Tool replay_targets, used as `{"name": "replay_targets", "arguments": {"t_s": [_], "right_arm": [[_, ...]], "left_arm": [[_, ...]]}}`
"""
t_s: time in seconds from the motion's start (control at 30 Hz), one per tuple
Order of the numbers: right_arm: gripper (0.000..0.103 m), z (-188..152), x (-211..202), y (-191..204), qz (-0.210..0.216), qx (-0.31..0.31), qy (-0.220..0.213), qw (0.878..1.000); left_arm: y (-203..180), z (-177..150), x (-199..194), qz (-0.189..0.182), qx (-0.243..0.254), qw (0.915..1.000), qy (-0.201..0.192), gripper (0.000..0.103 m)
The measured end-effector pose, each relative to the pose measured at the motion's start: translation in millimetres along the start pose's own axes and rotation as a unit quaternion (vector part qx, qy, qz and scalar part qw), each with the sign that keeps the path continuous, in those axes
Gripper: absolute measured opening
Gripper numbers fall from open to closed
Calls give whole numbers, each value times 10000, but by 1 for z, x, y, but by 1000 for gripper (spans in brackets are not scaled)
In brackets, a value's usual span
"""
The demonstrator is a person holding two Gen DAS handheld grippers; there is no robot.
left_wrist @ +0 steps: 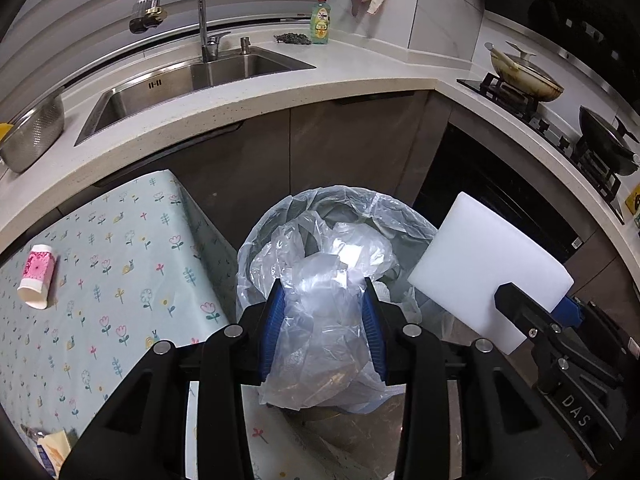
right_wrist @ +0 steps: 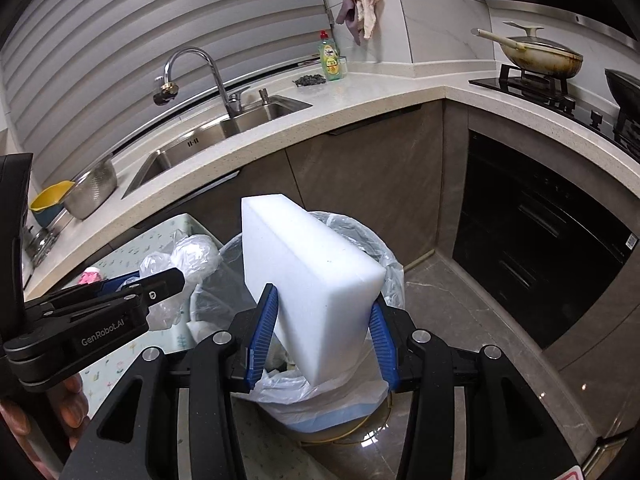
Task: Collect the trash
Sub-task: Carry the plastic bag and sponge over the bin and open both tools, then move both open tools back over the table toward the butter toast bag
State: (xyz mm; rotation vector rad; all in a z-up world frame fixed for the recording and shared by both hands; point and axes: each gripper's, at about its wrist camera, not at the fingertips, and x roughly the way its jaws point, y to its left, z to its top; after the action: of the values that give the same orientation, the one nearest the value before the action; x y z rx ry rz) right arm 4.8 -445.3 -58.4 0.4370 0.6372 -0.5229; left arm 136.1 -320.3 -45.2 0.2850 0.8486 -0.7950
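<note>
White foam fills your right gripper (right_wrist: 324, 332): the foam block (right_wrist: 312, 280) sits clamped between its blue pads (right_wrist: 264, 328), tilted, with its upper end raised over the trash bin (right_wrist: 384, 264). From the left wrist view the same block (left_wrist: 484, 264) shows to the right of the bin (left_wrist: 256, 248), pinched at its lower corner.

Your left gripper (left_wrist: 324, 328) is closed on a crumpled clear plastic bag (left_wrist: 324, 320); the film bulges between the two blue pads (left_wrist: 372, 328) and hangs below them. It hangs right over the bin's open mouth, above the clear liner draped over the rim.

Both grippers are held near each other over the bin. Left of the bin stands a table with a floral cloth (left_wrist: 120, 280), and a paper cup (left_wrist: 38, 276) with a pink pattern lies on its side there, well apart from the bin. A sink (left_wrist: 192, 80) is set in the counter behind.
</note>
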Motion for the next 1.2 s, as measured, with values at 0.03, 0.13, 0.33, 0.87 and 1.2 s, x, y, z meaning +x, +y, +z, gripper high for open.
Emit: {"name": "replay_targets", "arguments": {"t_s": [0.03,0.13,0.33,0.87,1.2], "right_arm": [[43,1,3,-1,-16,13,10,10000],[43,4,12,-2,-41,31,32,10000],[44,8,29,3,-50,-37,93,9999],[54,14,29,35,133,-200,20,9997],[58,14,-5,66,240,-381,-201,9988]], "left_arm": [[-1,2,3,-11,14,10000,-3,36],[-2,6,11,-40,43,10000,8,39],[2,10,20,-2,19,10000,-33,64],[44,8,-5,399,-287,9983,-316,84],[75,-4,-50,564,-563,9953,-546,87]]}}
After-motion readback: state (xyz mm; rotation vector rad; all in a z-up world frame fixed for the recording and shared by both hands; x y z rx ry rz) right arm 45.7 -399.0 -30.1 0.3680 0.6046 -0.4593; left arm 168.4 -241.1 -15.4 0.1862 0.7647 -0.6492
